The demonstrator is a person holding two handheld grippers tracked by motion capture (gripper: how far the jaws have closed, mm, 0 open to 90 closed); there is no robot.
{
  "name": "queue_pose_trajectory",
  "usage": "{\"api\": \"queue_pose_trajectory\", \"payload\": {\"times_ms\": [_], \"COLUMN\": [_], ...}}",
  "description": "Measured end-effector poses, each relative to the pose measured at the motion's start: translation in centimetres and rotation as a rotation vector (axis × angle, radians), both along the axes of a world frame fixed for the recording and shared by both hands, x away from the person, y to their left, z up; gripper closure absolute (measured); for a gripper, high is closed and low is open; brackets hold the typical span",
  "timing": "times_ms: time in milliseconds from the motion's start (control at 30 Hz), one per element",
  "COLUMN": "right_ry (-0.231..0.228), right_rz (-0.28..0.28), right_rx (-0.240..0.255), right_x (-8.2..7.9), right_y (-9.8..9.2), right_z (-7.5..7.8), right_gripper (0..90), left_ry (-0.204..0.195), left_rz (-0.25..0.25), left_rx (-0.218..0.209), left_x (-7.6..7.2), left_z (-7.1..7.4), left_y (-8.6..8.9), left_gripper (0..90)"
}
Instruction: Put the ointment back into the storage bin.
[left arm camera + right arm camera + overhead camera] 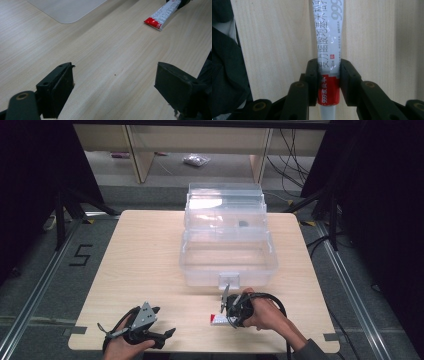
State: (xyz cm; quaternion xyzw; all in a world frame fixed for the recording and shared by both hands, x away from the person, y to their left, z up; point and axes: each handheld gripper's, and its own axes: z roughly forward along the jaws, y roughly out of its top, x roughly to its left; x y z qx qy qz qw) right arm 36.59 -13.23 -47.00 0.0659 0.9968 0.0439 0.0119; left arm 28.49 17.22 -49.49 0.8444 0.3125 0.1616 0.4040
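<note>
The wooden table (150, 265) carries the largest thing on it, a clear plastic storage box (227, 255) with its lid standing open at the back; everything else sits on the near side of that box, toward the person. A small latch tab on the box's front wall faces the right gripper (226, 314), which lies just before the box, a little to the right of its middle, held in the person's right hand (265, 315). In the right gripper view the two black jaws are clamped on a white tube with a red band (329, 72) — the pads press its sides right where the red meets the white, and the tube runs away from the jaws along the wood, printed lettering up. From above, the tube's end (218, 320) pokes out at the gripper's left, low over the table, near the box's front wall. The left gripper (167, 334) rests well apart from the box, at the table's near edge and left of the tube, in the left hand (125, 347); its jaws stand wide apart with bare wood between them — nothing held.
</note>
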Motion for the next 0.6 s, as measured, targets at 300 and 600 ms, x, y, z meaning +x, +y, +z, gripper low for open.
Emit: {"api": "queue_pose_trajectory", "payload": {"times_ms": [300,600], "right_ry": [0.010,0.010], "right_rz": [-0.040,-0.048], "right_rx": [-0.028,-0.036], "right_x": [0.0,0.2], "right_y": [-0.2,-0.4], "right_z": [1.2,2.4], "right_gripper": [71.0,71.1], "left_ry": [0.000,-0.002], "left_rz": [0.000,0.001], "left_rx": [0.001,-0.001], "left_x": [0.0,0.0], "left_z": [0.0,0.0], "left_y": [0.0,0.0], "left_gripper": [15.0,15.0]}}
